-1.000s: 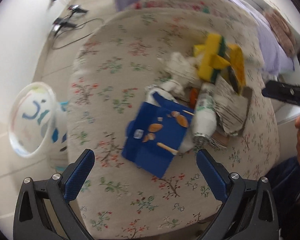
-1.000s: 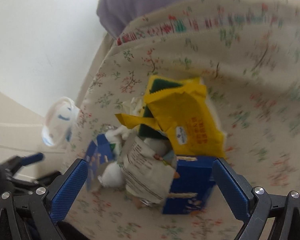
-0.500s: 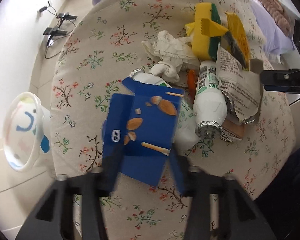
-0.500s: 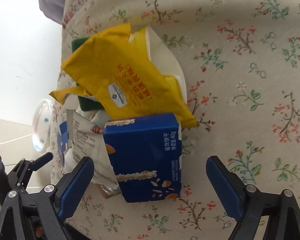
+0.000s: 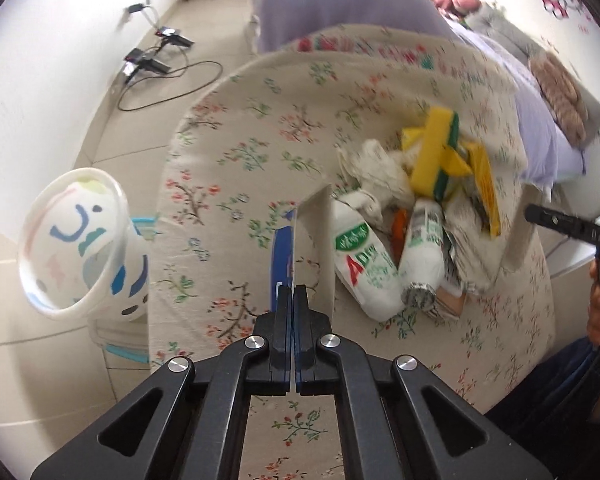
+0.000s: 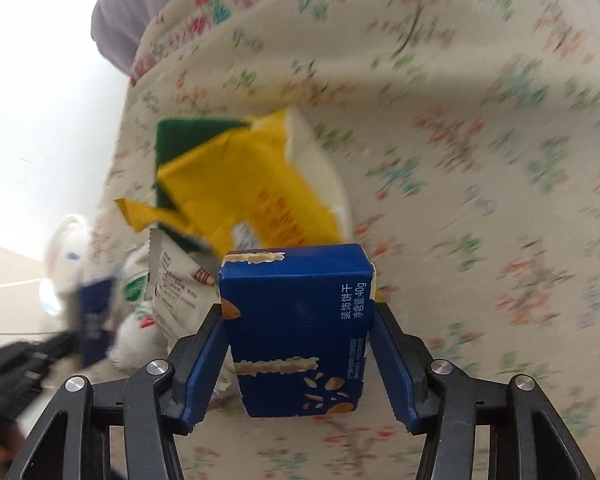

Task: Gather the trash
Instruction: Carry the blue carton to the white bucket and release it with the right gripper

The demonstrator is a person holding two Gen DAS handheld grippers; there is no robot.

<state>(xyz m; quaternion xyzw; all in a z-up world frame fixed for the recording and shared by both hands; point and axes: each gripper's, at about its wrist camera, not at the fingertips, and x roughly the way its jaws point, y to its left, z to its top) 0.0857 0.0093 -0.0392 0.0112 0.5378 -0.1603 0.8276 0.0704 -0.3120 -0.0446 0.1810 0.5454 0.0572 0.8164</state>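
A heap of trash lies on the floral-covered table. My left gripper is shut on a flattened blue carton, held edge-on and raised off the cloth. Beyond it lie two white bottles, crumpled tissue and a yellow sponge with a yellow wrapper. In the right wrist view, a blue biscuit box stands between the fingers of my right gripper. Its jaws are closing, and both fingertips touch the box's sides. The yellow wrapper lies right behind the box.
A white bin with a drawn face stands on the floor left of the table. Cables lie on the floor farther back. A purple-covered bed borders the table's far side. A person's hand shows at the right edge.
My left gripper closed on the flattened blue carton and tipped it up on edge. My right gripper came down around the blue biscuit box and its jaws narrowed onto it.
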